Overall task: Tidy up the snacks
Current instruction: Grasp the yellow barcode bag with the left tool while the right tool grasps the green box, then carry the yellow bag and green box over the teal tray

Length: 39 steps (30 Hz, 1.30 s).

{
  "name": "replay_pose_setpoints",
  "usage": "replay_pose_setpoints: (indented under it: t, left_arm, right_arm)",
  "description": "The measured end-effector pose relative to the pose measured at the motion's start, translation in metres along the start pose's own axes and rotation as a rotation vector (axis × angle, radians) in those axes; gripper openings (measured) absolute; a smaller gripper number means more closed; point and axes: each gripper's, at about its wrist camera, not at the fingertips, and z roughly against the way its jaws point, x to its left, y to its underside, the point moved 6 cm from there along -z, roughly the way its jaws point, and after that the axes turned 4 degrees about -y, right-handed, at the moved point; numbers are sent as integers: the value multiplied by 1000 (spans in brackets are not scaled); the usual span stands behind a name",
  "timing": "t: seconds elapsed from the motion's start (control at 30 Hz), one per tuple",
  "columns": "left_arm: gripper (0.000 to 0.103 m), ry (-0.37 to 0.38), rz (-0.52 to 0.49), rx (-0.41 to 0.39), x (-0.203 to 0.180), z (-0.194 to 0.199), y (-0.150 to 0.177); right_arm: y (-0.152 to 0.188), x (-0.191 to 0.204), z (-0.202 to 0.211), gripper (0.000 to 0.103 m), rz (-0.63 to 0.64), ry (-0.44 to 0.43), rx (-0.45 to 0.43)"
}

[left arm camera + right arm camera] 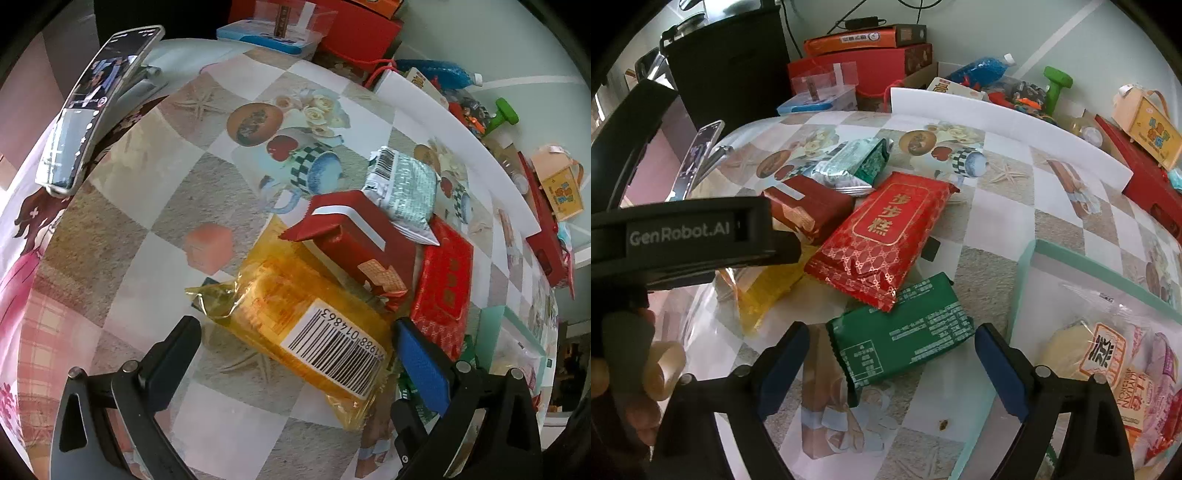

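Note:
In the left wrist view, a yellow see-through snack packet [306, 321] with a barcode lies flat on the patterned tablecloth. My left gripper [295, 325] stands open astride it, its pads clear of the wrapper. In the right wrist view, a green packet [901, 336] lies between the fingers of my right gripper [892, 328], which is open and low over it; the right pad is very close to the packet's edge. A red packet with gold characters [886, 229] overlaps the green one's far end. A dark red pack [809, 206] and a silver-green packet [849, 166] lie behind.
A teal-rimmed bin [1071, 258] at the right holds bagged snacks [1108, 362]. The left gripper's black housing [683, 232] and a hand fill the left side. A phone on a stand [96, 110] is at the table's left. A white board [997, 114], boxes and toys line the back.

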Motion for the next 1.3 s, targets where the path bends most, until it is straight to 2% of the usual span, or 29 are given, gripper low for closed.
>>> replay_pose_setpoints:
  t: [0.07, 0.27, 0.43, 0.7, 0.87, 1.3]
  left_arm:
    - [100, -2, 4, -1, 3, 1, 1]
    - [80, -1, -21, -2, -1, 4, 2]
    - [72, -9, -37, -5, -4, 8, 4]
    - [67, -20, -47, -19, -14, 9, 3]
    - [67, 27, -44, -38, -19, 20, 2]
    - [67, 51, -63, -111, -28, 49, 2]
  right_arm:
    - [1, 1, -1, 90, 15, 18, 2]
    - [3, 4, -4, 87, 57, 72, 11]
    - [3, 2, -4, 80, 46, 75, 12]
    - [3, 0, -1, 75, 19, 41, 13]
    - [4, -1, 4, 74, -6, 21, 12]
    - [-4, 2, 37, 72, -49, -32, -48]
